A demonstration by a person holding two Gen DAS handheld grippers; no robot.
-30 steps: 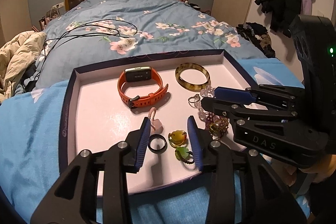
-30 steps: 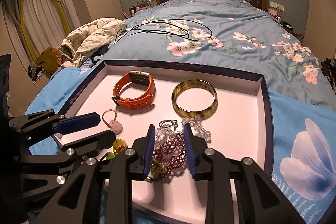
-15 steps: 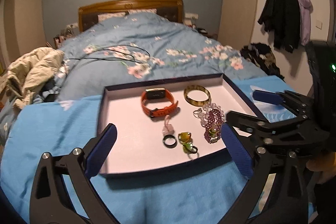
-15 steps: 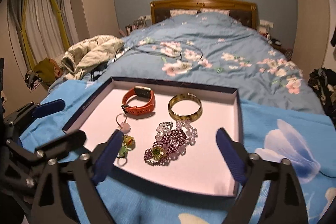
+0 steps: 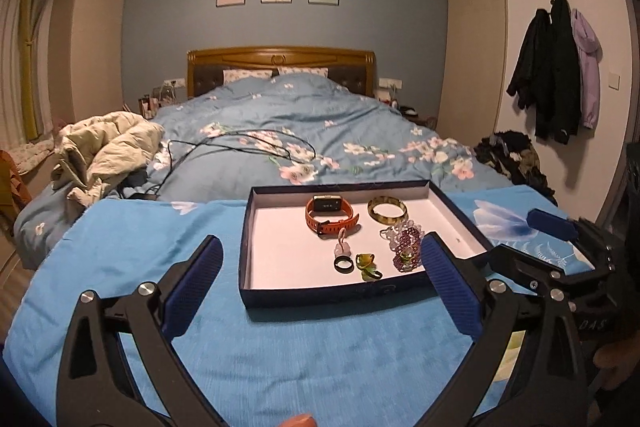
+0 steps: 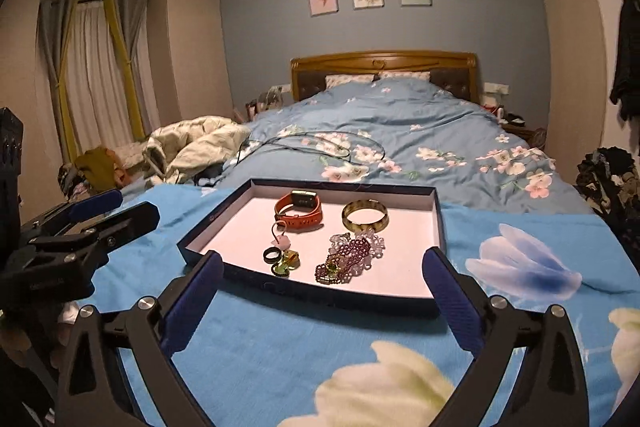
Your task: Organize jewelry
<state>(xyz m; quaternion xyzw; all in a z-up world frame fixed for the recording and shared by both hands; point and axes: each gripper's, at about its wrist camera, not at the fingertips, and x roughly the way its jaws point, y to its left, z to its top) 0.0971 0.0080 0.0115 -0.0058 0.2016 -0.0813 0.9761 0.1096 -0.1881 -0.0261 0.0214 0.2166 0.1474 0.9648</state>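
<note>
A dark blue shallow box [image 5: 320, 293] [image 6: 439, 223] with a white floor lies on a blue cloth. In it are an orange smartwatch [image 5: 330, 214] [image 6: 298, 211], an amber bangle [image 5: 387, 209] [image 6: 365, 215], a purple bead bracelet [image 5: 407, 247] [image 6: 347, 259], a black ring [image 5: 344, 264] [image 6: 272, 255], a green-yellow ring [image 5: 367, 264] [image 6: 288, 264] and a pink charm [image 5: 341, 245] [image 6: 282, 239]. My left gripper [image 5: 320, 279] is wide open and empty, short of the box. My right gripper [image 6: 322, 295] is also wide open and empty, short of the box.
The blue flower-print cloth [image 5: 140, 247] [image 6: 520, 267] covers the surface at the foot of a bed [image 5: 288, 123] with black cables [image 5: 240, 143] on it. A beige coat [image 5: 108, 151] lies at the left. Coats [image 5: 556, 67] hang on the right wall.
Both grippers opened from nearly shut to wide open and pulled back up and away from the box. The jewelry stayed in the box.
</note>
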